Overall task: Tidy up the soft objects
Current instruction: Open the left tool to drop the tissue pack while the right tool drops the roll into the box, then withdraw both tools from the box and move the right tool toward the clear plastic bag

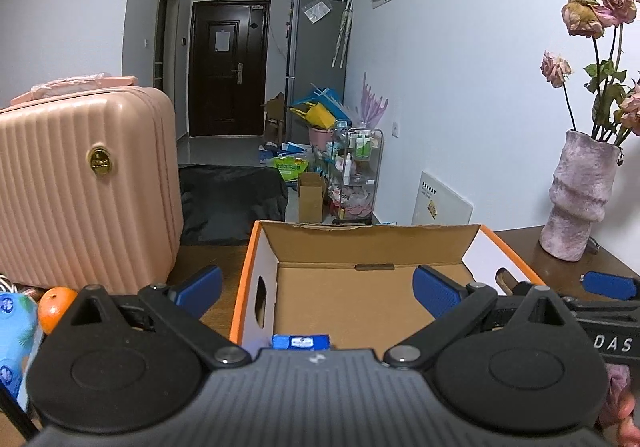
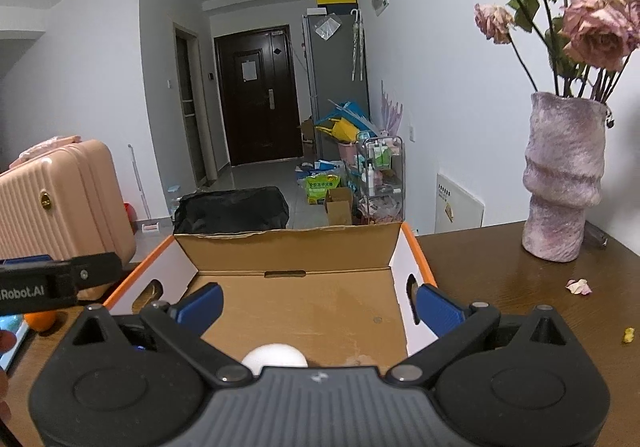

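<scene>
The right gripper [image 2: 318, 309] has its blue fingers [image 2: 200, 307] spread wide and empty above the cardboard box [image 2: 288, 247], where a white ball [image 2: 275, 357] lies, apparently just dropped. The left gripper [image 1: 318, 293] is equally wide and empty over the same box; a blue packet [image 1: 301, 341] lies below it. An orange [image 1: 54, 307] waits on the table [image 2: 500, 287].

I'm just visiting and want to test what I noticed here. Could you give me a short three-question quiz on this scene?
1. True or false: the right gripper is clamped on something.
2. What lies inside the cardboard box nearest the right gripper: A) an orange, B) a white ball, C) a vase?
3. What stands left of the box?

Key: 1. False, open and empty. 2. B, the white ball. 3. A pink suitcase.
</scene>
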Motion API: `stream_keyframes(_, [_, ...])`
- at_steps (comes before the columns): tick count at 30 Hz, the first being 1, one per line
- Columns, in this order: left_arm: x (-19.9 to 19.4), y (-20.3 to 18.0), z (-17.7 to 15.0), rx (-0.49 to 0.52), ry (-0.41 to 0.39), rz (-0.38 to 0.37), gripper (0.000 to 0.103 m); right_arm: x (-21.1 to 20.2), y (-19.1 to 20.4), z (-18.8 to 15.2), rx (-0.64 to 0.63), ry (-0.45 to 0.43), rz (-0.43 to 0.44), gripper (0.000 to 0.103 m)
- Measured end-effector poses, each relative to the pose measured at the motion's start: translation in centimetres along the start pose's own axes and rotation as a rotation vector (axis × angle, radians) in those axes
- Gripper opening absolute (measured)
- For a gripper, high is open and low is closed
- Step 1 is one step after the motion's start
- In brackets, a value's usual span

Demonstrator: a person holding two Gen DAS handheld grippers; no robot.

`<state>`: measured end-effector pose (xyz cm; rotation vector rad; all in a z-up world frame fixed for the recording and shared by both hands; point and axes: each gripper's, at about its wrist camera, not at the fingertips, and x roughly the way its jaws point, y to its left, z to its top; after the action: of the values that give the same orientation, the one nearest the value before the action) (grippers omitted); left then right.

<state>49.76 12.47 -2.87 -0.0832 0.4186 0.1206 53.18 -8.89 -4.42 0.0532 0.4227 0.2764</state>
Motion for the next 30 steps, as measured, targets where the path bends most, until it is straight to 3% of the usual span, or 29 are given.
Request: stream_keyframes(30, [-10.6, 0.3, -4.5, 0.024, -0.029, -0.033, 0.103, -11.3, -0.4, -2.6, 0.015, -0.085, -0.005, 0.103])
